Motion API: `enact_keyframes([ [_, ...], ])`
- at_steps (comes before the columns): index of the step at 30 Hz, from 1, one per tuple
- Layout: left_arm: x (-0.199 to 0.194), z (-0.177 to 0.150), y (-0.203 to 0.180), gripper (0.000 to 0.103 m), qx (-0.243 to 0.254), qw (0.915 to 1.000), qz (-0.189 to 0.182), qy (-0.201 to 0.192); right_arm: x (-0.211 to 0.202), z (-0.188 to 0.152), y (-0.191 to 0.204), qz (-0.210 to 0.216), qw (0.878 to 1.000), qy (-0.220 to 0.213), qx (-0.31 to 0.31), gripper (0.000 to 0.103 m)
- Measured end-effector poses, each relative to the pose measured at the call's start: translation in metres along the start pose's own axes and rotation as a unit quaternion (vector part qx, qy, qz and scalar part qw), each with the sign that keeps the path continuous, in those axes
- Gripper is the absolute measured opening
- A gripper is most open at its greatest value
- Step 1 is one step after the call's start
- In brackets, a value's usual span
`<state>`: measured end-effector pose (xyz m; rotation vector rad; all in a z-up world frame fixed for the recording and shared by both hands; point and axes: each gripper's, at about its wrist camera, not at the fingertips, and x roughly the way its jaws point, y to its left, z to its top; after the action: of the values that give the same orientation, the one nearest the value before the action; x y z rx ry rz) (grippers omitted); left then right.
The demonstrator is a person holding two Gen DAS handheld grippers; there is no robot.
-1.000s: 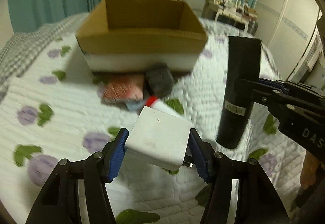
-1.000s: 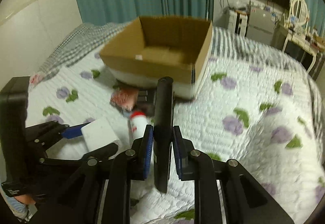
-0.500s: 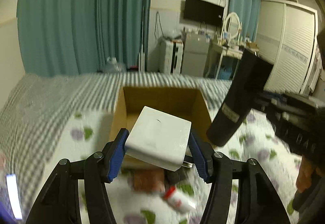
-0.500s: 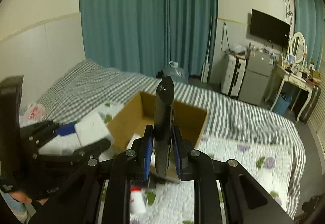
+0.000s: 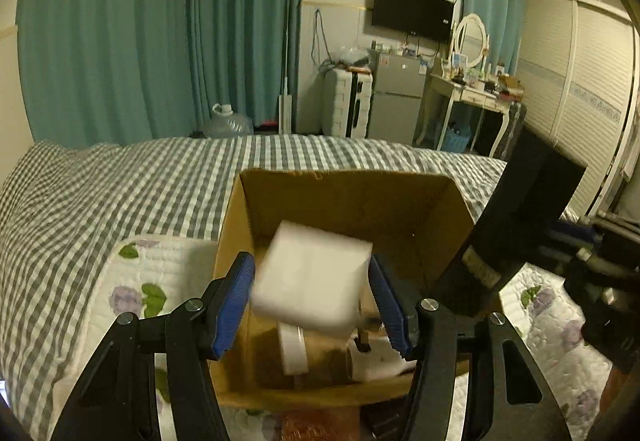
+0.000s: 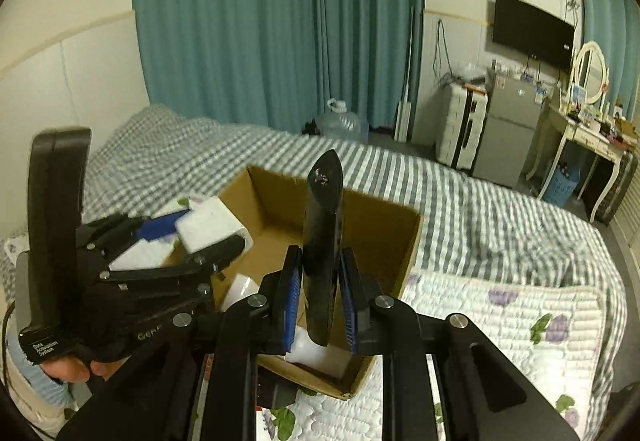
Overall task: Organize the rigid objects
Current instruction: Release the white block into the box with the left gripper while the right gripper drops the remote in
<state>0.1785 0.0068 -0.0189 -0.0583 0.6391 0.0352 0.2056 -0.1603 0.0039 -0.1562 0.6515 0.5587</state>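
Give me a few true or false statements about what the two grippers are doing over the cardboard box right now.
1. The left gripper has a white block between its pads. True, though the block is motion-blurred and the pads look spread, so it may be dropping.
2. The right gripper is empty. False: it is shut on a black bottle.
3. The box is empty. False: white items already lie inside, including a roll.
4. The box sits on a bed. True.
5. The bottle lies flat in the box. False: it is held upright above it.
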Motion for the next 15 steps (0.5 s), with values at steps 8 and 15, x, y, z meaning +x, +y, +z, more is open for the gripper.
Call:
enact_keyframes([
  [8, -0.008, 0.001, -0.010, 0.062, 0.016, 0.9998, 0.001, -0.014, 0.009, -0.006, -0.005, -0.008, 1.000, 0.010, 0.001, 0.018],
  [15, -0.013, -0.002, -0.007, 0.062, 0.006, 0.9999, 0.011, -0.006, 0.037, -0.005, -0.008, -0.015, 0.999, 0.042, 0.001, 0.018],
])
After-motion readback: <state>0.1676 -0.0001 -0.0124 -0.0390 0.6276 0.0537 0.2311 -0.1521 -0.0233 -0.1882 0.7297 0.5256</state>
